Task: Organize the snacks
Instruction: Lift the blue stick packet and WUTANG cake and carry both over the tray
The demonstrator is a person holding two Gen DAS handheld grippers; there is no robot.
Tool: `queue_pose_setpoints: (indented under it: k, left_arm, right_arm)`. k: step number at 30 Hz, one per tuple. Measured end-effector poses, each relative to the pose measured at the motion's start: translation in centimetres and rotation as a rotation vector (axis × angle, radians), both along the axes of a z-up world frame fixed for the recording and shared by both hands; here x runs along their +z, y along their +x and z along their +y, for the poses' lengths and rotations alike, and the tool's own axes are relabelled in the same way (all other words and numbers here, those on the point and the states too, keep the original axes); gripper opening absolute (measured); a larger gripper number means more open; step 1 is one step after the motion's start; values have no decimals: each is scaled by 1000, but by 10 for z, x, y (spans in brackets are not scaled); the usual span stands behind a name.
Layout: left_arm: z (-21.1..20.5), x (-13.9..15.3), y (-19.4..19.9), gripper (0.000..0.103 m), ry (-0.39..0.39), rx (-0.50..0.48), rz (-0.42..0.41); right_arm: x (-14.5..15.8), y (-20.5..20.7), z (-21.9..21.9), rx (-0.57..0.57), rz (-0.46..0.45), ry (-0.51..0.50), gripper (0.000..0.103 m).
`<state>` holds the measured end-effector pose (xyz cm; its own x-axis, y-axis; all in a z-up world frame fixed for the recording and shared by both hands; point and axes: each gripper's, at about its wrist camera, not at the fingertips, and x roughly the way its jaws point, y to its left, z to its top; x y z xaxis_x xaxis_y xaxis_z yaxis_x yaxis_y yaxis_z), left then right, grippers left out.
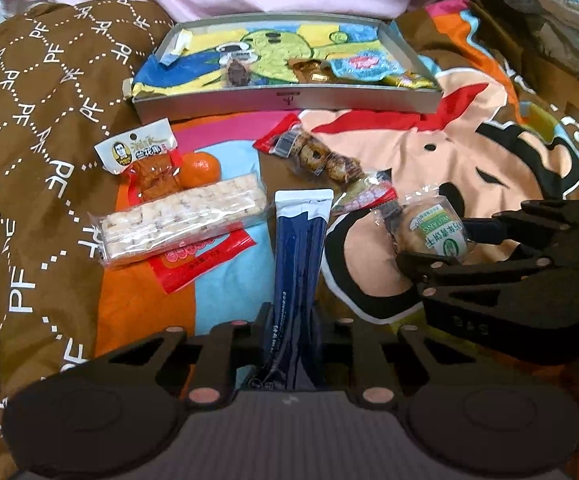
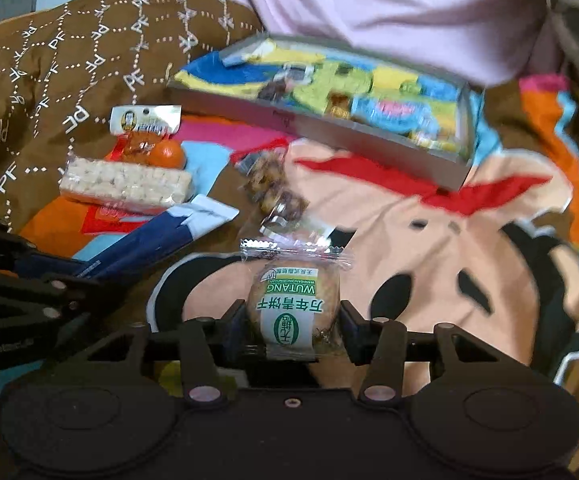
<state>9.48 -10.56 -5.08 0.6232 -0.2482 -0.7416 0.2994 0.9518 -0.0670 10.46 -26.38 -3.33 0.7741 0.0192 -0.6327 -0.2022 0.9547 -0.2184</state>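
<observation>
blue packet [image 1: 299, 264]: between my left gripper [image 1: 292, 322] fingers, sticking out forward over the blanket [image 1: 429, 148]
left fingers: nearly closed – clamped on the blue packet
biscuit pack [image 2: 295, 304]: between my right gripper [image 2: 294, 330] fingers
right fingers: half open – pads pressing the biscuit pack's sides
tray [image 1: 285, 98]: beyond, snacks inside

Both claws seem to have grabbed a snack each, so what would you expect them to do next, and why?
Probably carry both toward the grey box behind the pile. The left gripper is shut on the blue packet, the right gripper on the round biscuit, and other snacks already lie in that box.
</observation>
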Motion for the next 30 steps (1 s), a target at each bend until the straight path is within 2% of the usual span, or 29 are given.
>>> queue_pose_setpoints:
  k: [3, 7, 12, 19, 26, 30]
  left_arm:
    - [1, 5, -5, 20, -32, -2, -19]
    - [6, 12, -7, 20, -119, 3, -32]
    - [10, 25, -2, 20, -165, 37, -85]
    - [17, 46, 23, 20, -162, 120, -171]
    - [23, 65, 65, 20, -116, 195, -246]
    - [23, 72, 93, 21, -88, 234, -282]
  right_arm:
    - [9, -5, -3, -10, -87, -36, 50]
    - [20, -10, -7, -22, -189, -57, 50]
    - [29, -12, -5, -11, -288, -65, 50]
    - [36, 5, 5, 24, -401, -55, 50]
    - [27, 44, 2, 6, -429, -25, 50]
    - [22, 67, 9, 38, -460, -36, 50]
